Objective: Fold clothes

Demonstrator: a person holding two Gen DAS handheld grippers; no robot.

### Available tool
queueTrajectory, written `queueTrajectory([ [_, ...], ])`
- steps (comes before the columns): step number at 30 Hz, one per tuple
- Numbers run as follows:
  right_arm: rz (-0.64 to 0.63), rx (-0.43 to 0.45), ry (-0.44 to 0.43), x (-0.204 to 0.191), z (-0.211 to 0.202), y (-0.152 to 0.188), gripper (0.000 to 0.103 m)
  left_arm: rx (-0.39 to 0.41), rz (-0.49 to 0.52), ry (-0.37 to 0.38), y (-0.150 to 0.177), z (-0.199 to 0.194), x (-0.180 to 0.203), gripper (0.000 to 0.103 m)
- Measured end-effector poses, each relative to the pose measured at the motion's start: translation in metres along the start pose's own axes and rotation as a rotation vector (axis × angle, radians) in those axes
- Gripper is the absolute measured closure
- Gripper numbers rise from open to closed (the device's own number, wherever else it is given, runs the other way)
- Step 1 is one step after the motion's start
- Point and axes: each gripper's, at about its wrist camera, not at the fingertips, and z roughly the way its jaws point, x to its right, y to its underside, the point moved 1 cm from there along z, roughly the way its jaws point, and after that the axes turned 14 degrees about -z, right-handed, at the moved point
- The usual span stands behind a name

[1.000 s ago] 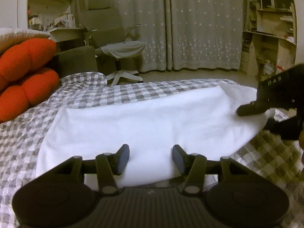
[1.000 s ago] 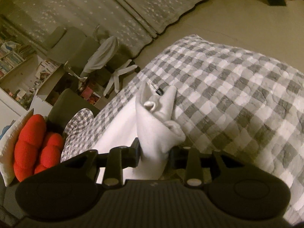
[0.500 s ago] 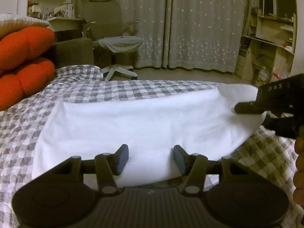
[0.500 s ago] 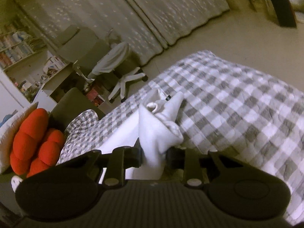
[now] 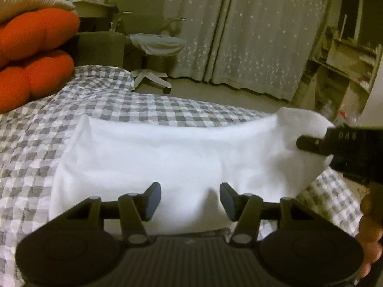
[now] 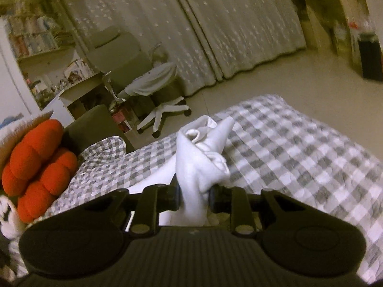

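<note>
Left wrist view: a bed under a grey-and-white checked quilt fills the near half of the room, and a white soft-knit garment lies spread across it, its far right corner lifted. Two plump orange-red cushions are stacked at the left, with a grey office chair on a white star base standing before starred curtains beyond the bed. The left gripper hangs over the garment's near edge, jaws apart, and the cloth between them looks unpinched. The right gripper has its jaws clamped on a bunched fold of the white garment, having just been closing on it; the fold rises above the quilt.
</note>
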Motion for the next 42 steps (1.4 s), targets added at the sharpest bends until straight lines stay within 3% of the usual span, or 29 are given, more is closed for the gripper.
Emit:
queueTrajectory([
  [5,-0.024,0.004,0.042,-0.006,0.004,0.002,0.077,-0.034,-0.168,-0.002,-0.017,0.001,-0.036,0.047],
  [8,-0.031,0.006,0.059,-0.01,0.006,0.002,0.077,-0.077,-0.293,0.052,-0.025,0.005,-0.061,0.048],
  [12,-0.073,0.023,0.079,-0.018,0.003,0.004,0.078,-0.098,-0.354,0.078,-0.033,0.001,-0.078,0.048],
  [21,-0.336,0.13,0.122,-0.065,0.001,0.009,0.079,-0.123,-0.556,0.156,-0.045,-0.001,-0.117,0.048],
  [25,-0.512,0.205,0.09,-0.106,0.001,0.019,0.081,-0.099,-0.601,0.163,-0.05,-0.005,-0.13,0.048],
  [28,-0.61,0.232,0.002,-0.142,0.008,0.032,0.082,-0.073,-0.595,0.172,-0.055,-0.012,-0.138,0.048],
  [33,-0.89,0.173,-0.123,-0.203,0.028,0.082,0.083,-0.062,-0.65,0.19,-0.057,-0.014,-0.156,0.046],
  [37,-0.991,0.135,-0.156,-0.208,0.037,0.102,0.083,-0.045,-0.674,0.17,-0.058,-0.016,-0.163,0.046],
  [42,-0.966,0.101,-0.199,-0.201,0.043,0.094,0.076,-0.043,-0.648,0.196,-0.059,-0.017,-0.16,0.041],
])
